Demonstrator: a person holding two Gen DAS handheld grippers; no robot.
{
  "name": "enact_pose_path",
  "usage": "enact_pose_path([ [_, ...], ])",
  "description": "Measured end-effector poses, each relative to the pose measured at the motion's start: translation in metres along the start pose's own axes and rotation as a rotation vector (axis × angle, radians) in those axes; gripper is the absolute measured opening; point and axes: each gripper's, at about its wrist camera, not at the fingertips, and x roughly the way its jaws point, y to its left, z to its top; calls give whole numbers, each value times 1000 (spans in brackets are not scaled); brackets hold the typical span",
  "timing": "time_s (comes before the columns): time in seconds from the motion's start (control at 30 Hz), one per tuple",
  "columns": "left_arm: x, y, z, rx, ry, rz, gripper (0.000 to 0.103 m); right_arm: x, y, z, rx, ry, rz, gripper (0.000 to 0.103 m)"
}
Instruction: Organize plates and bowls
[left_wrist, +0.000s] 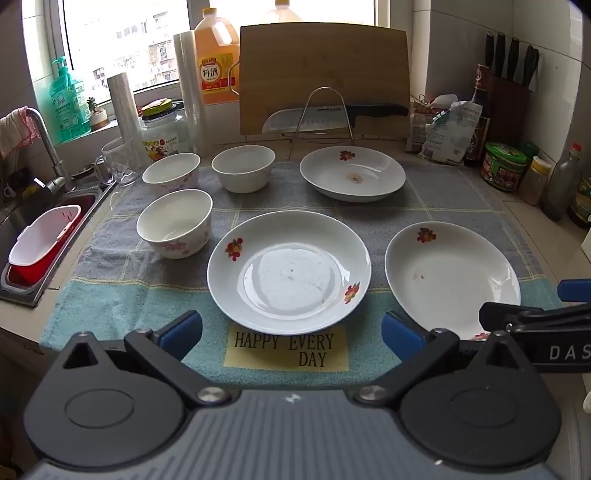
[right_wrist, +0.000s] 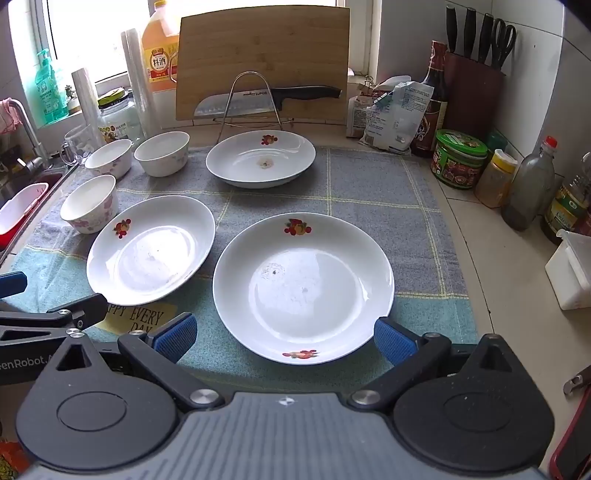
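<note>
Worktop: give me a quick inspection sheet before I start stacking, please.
Surface: checked towel over the counter, flat.
Job's things: three plates and three bowls, all separate, none stacked.
Clutter: knife on a wire rack against the cutting board; bottles, jars, bags at the right.
Grippers: left gripper and right gripper, jaws open, empty.
Cables: nothing seen.
Surroundings: sink at left, window behind.
</note>
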Motion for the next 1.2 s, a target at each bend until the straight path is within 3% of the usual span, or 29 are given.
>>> enact_pose_path([
  [1.2,-5,4,-1,-13,2,6,102,-8,5,1,-10,-26,-3,103],
])
